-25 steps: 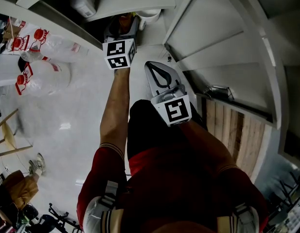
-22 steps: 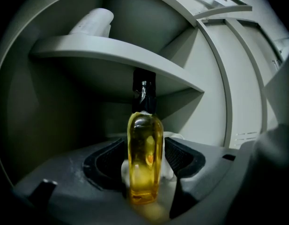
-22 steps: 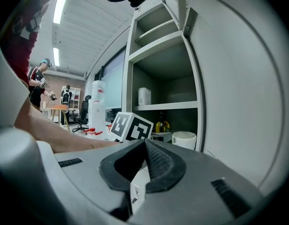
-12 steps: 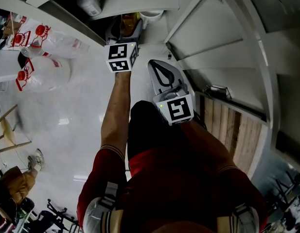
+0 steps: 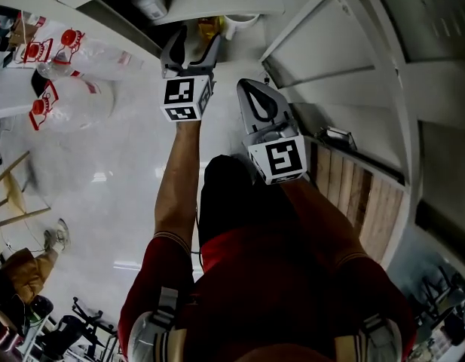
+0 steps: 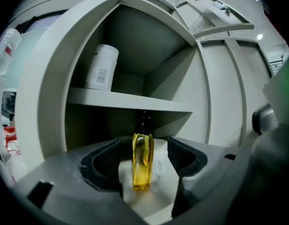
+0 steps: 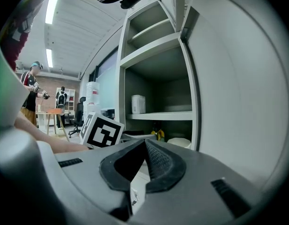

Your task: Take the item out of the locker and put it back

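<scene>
A small bottle of yellow liquid with a dark cap [image 6: 143, 163] stands upright on the locker's lower shelf [image 6: 156, 198]. My left gripper [image 6: 144, 146] is open around it. Its jaws have just been opening, and a gap shows on each side of the bottle. From above, the left gripper [image 5: 196, 40] reaches into the locker mouth, with the bottle [image 5: 206, 27] at its tips. My right gripper [image 5: 256, 105] hangs just right of it, outside the locker. It is shut and holds nothing, its pads [image 7: 151, 161] meeting. The right gripper view shows the bottle [image 7: 158, 134] far off.
A white container [image 6: 102, 67] stands on the upper shelf [image 6: 125, 100]. A white bowl-like thing [image 5: 238, 21] sits right of the bottle. The open locker door [image 5: 330, 44] stands at the right above wooden slats [image 5: 353, 194]. Large water bottles [image 5: 66, 104] lie on the floor, left.
The left gripper's jaws have spread away from the bottle, and the gripper has drawn back a little from the locker mouth. The right gripper has risen slightly.
</scene>
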Demonstrator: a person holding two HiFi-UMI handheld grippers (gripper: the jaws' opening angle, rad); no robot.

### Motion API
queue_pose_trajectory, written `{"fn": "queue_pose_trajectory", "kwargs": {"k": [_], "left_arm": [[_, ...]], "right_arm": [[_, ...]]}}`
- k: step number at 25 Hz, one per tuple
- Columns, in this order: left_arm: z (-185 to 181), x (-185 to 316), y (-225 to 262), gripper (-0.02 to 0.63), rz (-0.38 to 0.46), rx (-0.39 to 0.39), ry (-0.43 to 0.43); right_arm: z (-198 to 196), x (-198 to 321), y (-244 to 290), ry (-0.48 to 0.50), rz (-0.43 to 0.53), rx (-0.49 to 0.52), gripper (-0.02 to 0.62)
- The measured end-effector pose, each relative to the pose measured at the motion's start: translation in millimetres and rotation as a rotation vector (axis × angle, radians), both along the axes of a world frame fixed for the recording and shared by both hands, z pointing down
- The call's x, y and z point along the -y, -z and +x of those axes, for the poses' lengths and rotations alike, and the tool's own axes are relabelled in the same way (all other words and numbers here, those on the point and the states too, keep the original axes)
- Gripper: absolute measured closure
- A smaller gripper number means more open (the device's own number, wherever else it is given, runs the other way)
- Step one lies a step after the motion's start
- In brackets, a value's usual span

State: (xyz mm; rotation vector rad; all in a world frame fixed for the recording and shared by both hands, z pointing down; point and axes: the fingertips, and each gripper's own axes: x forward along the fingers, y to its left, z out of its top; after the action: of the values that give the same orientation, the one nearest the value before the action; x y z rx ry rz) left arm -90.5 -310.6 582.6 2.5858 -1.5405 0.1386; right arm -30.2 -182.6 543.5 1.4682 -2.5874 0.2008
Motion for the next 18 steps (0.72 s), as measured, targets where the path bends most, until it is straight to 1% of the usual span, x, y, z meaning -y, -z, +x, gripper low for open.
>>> {"fn": "queue_pose_trajectory", "kwargs": {"k": [8, 13, 18], "left_arm": [[-8.8, -32.9, 38.0, 0.32, -0.006, -0.048, 0.005], [-9.2, -50.7, 64.3, 0.342, -0.01, -0.045, 0.01], [-7.0, -70.0, 98.1, 0.371, 0.012, -0.058, 0.013]], "right_arm": [[1.6, -3.6, 25.7, -0.006, -0.02, -0.006, 0.598], [3.7, -7.3, 50.2, -0.016, -0.029, 0.005, 0.598], [2.5, -10.7, 74.9, -0.006, -0.032, 0.016, 0.598]]}}
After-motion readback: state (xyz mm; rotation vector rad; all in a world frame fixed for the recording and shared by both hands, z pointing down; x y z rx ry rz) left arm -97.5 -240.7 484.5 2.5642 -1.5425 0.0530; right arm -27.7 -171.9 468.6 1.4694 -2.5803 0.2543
